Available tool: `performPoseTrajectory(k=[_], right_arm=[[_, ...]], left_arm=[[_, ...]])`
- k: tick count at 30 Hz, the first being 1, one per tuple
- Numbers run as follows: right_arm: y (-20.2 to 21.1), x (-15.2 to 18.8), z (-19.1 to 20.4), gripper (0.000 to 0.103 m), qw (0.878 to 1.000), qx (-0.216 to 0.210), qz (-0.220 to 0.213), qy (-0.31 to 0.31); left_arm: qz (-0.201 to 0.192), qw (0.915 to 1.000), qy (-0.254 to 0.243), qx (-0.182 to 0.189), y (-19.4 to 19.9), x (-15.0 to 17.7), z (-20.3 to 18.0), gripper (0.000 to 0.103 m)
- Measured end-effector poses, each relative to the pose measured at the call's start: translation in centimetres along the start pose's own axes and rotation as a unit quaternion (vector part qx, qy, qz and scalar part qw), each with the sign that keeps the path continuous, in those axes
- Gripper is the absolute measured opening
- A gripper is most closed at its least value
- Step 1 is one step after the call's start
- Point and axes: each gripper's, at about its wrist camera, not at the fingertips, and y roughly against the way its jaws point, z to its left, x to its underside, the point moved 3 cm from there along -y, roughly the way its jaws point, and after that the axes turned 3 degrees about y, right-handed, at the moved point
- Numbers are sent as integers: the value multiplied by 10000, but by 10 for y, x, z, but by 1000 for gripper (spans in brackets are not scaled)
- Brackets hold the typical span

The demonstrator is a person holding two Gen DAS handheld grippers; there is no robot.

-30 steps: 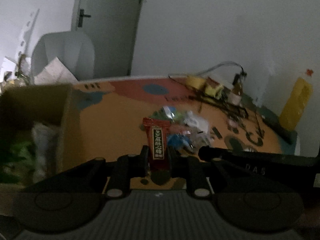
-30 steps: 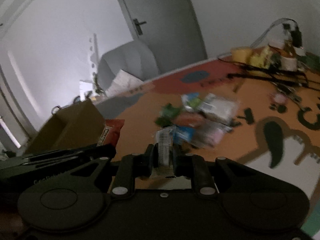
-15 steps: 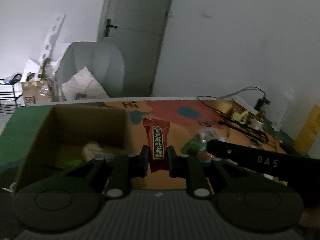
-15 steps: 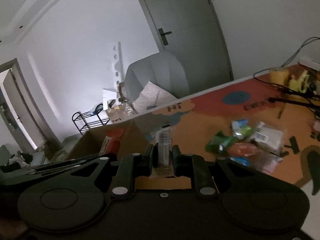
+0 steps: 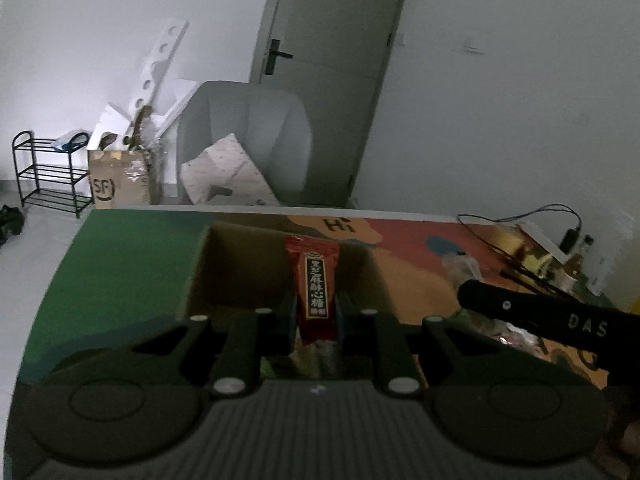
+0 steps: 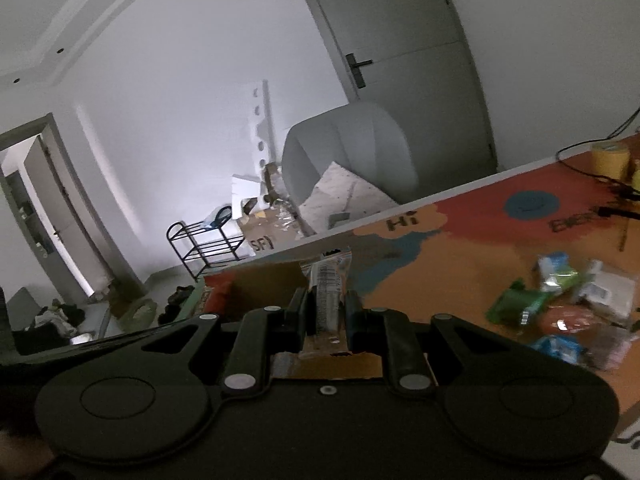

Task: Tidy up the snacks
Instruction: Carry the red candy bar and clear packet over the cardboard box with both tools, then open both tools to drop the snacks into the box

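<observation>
Over cardboard box [image 5: 248, 264], both grippers clamp snacks.

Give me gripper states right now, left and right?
Left gripper: closed, holding a red candy packet.
Right gripper: closed, holding a clear snack packet.

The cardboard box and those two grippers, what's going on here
A person is sorting snacks with a handheld gripper in each hand. The left gripper is shut on a red snack packet, held over the open cardboard box. The right gripper is shut on a clear-wrapped snack near the same box. More snacks lie loose on the colourful mat.
</observation>
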Motion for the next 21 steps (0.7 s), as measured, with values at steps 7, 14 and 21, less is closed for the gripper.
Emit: performPoseTrajectory(k=[7, 14, 21], right_arm=[[-18, -1, 16, 17, 9999, -113, 120, 28], [-31, 0, 32, 17, 9995, -237, 213, 71], [-42, -1, 51, 27, 9973, -655, 294, 126]], left_arm=[[39, 9995, 190, -239, -10, -5, 22, 21], [1, 9986, 415, -334, 0, -4, 39, 30], [-113, 9970, 692, -340, 12, -4, 48, 60]])
